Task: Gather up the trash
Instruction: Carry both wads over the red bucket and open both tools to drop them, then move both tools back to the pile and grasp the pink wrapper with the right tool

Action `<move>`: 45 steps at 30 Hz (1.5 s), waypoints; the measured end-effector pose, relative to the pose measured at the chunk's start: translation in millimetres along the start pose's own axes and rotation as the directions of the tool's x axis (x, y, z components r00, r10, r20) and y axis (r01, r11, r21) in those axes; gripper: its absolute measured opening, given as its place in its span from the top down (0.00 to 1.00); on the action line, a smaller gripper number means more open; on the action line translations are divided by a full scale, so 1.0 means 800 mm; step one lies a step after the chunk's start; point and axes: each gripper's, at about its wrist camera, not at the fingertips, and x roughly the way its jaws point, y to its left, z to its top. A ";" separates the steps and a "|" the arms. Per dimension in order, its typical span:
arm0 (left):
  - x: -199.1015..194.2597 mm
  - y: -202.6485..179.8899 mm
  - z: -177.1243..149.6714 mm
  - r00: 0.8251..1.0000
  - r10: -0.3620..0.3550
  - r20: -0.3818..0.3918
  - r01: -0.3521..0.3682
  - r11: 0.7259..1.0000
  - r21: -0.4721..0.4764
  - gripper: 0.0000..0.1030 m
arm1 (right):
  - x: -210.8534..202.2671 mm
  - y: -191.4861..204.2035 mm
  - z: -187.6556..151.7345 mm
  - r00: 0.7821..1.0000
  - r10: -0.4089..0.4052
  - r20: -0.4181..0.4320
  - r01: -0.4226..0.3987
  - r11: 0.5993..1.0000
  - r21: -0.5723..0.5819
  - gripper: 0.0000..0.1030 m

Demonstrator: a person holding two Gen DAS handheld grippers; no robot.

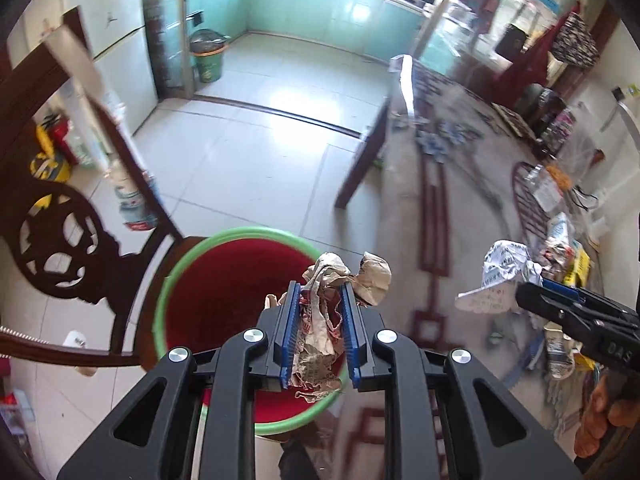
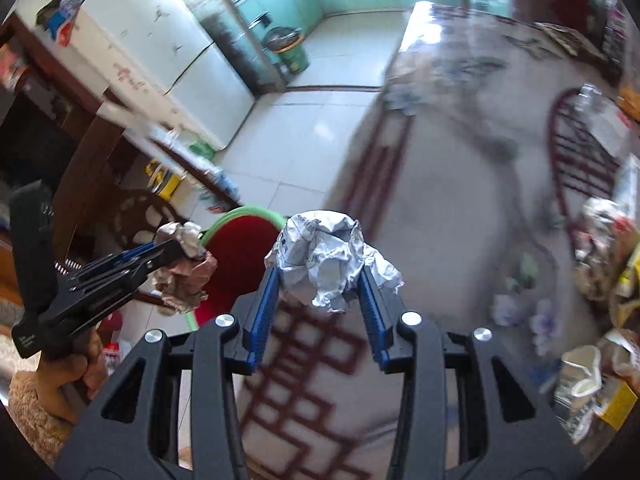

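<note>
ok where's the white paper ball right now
The white paper ball is clamped in the right gripper above the table, just right of the red bin.

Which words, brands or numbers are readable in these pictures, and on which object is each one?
"DAS": raised letters on the right gripper body, cut off at the edge.
White crumpled paper: blue print, too crumpled to read.
Brown crumpled paper in the left gripper: red print, unreadable.
Green bin: logo blurred.
Bottle label behind the chair: blurred.
</note>
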 end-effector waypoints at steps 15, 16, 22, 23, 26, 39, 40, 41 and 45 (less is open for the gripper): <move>-0.004 0.079 -0.011 0.996 0.089 0.012 -0.087 0.991 -0.103 0.55 | 0.077 0.094 0.012 0.987 0.091 -0.133 -0.109 0.985 -0.137 0.43; -0.006 0.080 -0.011 0.996 0.089 0.024 -0.085 0.990 -0.110 0.50 | 0.081 0.095 0.013 0.987 0.092 -0.129 -0.109 0.985 -0.131 0.42; -0.009 0.075 -0.004 0.996 0.080 0.034 -0.076 0.992 -0.099 0.50 | 0.066 0.082 0.012 0.992 0.083 -0.096 -0.094 0.989 -0.113 0.42; -0.008 0.073 -0.003 0.996 0.077 0.034 -0.074 0.993 -0.095 0.50 | 0.063 0.079 0.012 0.993 0.082 -0.090 -0.091 0.990 -0.105 0.42; -0.007 0.063 -0.001 0.997 0.066 0.034 -0.064 0.995 -0.073 0.50 | 0.053 0.065 0.010 0.995 0.068 -0.071 -0.073 0.994 -0.078 0.41; 0.002 0.009 0.007 0.999 0.033 0.034 -0.034 0.999 0.014 0.38 | -0.013 -0.024 -0.010 0.998 -0.044 0.033 0.042 0.996 0.081 0.36; 0.003 0.002 0.007 0.999 0.028 0.032 -0.029 0.999 0.024 0.38 | -0.019 -0.035 -0.013 0.997 -0.061 0.040 0.057 0.993 0.100 0.36; 0.005 -0.005 0.007 0.999 0.023 0.029 -0.024 0.999 0.033 0.38 | -0.026 -0.046 -0.017 0.996 -0.078 0.047 0.072 0.990 0.118 0.36; 0.012 -0.036 0.006 1.000 0.007 0.008 -0.008 0.998 0.069 0.38 | -0.067 -0.106 -0.035 0.982 -0.167 0.084 0.146 0.966 0.216 0.36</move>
